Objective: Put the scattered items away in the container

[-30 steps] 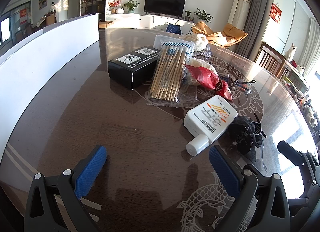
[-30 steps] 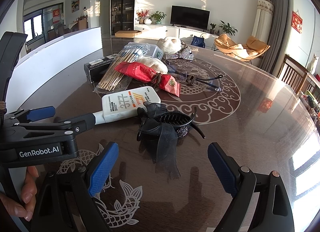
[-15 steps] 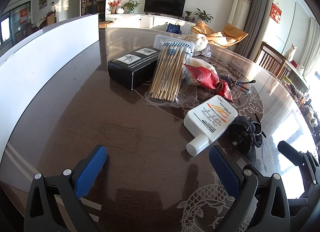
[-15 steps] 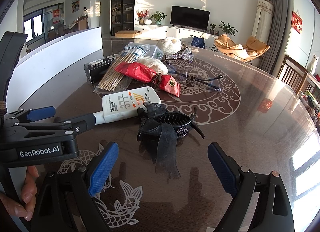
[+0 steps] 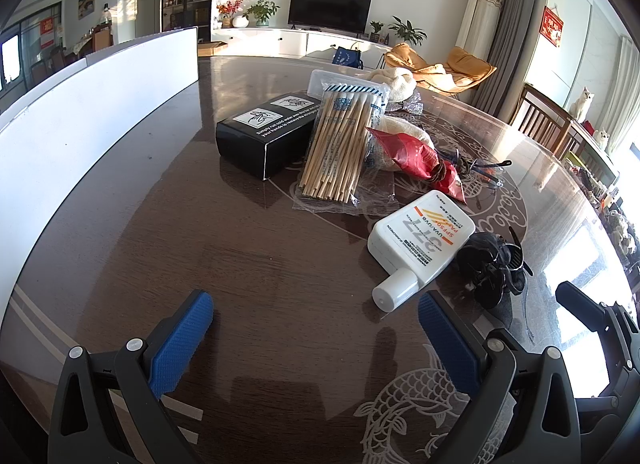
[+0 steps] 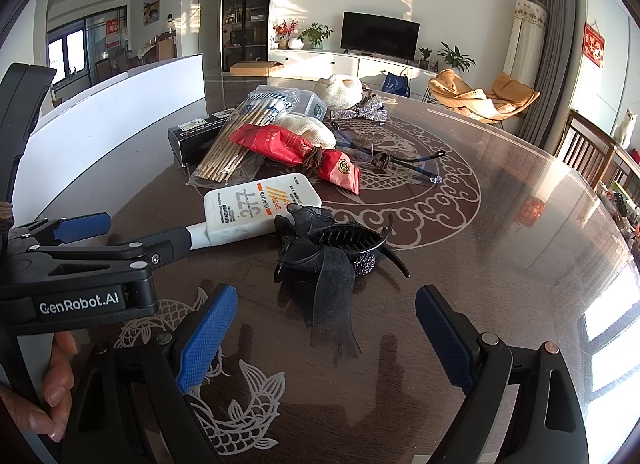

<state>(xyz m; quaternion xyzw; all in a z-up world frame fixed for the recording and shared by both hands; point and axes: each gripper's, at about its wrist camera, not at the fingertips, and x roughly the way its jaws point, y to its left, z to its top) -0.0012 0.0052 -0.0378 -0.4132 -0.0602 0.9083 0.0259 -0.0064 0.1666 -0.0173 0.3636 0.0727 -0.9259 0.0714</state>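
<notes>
Scattered items lie on a dark round table: a white sunscreen bottle, a black bow hair claw, a pack of wooden sticks, a black box, a red packet, glasses and a clear plastic box. My left gripper is open and empty, just short of the bottle's cap. My right gripper is open and empty, just short of the hair claw.
A white board stands along the table's left side. Cream cloths and a silver bow lie at the back of the pile. Wooden chairs stand to the right. The left gripper's body sits left in the right wrist view.
</notes>
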